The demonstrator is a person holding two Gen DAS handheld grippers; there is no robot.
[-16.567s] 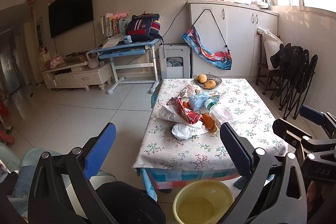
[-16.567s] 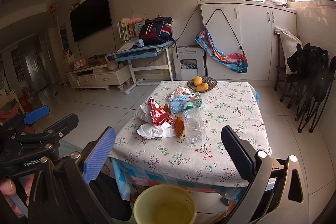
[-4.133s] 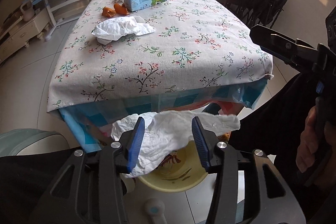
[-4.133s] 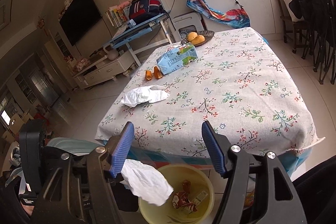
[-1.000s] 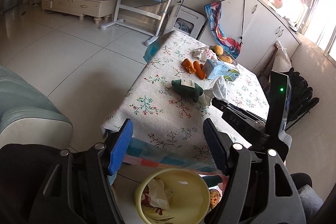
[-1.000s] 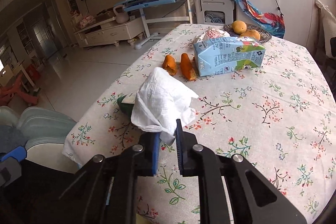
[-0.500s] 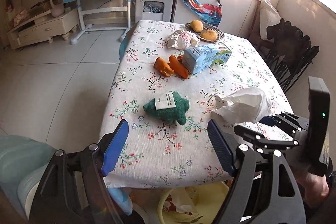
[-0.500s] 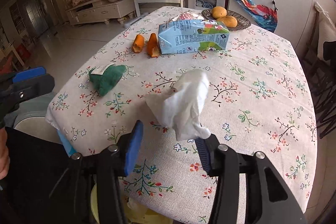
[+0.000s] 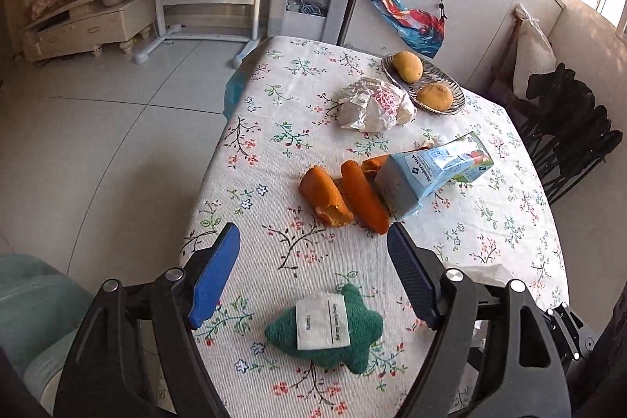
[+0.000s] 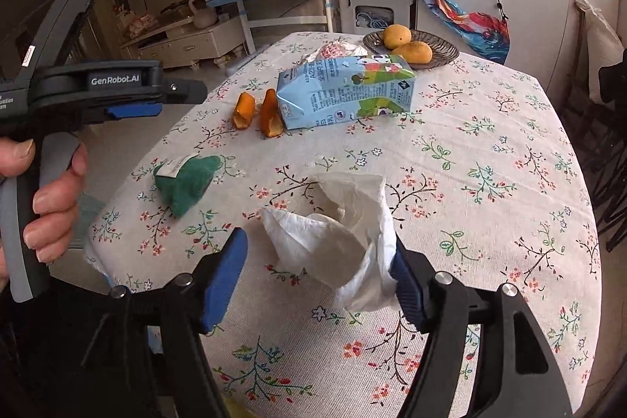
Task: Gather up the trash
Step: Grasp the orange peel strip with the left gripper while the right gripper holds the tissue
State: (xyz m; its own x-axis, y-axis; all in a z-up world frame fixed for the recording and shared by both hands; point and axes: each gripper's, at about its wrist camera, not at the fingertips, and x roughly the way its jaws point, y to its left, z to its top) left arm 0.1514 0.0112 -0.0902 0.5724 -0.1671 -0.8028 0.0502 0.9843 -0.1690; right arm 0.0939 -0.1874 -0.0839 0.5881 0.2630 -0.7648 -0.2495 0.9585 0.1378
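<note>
Right wrist view gives me the clearest read: my right gripper has just been opening, and the crumpled white tissue sits between its blue pads – draped against the right-hand pad, clear of the left one, so it is released rather than pinched. The tissue hangs over the near part of the floral tablecloth. Farther along the table I see a green knitted scrubber with a white label, two pieces of orange peel, and a blue milk carton lying on its side just beside the peel.

From the left wrist, my left gripper hangs spread wide over the cloth with nothing between its pads (the scrubber lies just below them, untouched). Beyond sit the peel, the carton, a crumpled wrapper and a dish of fruit. A hand grips the left gripper's handle.
</note>
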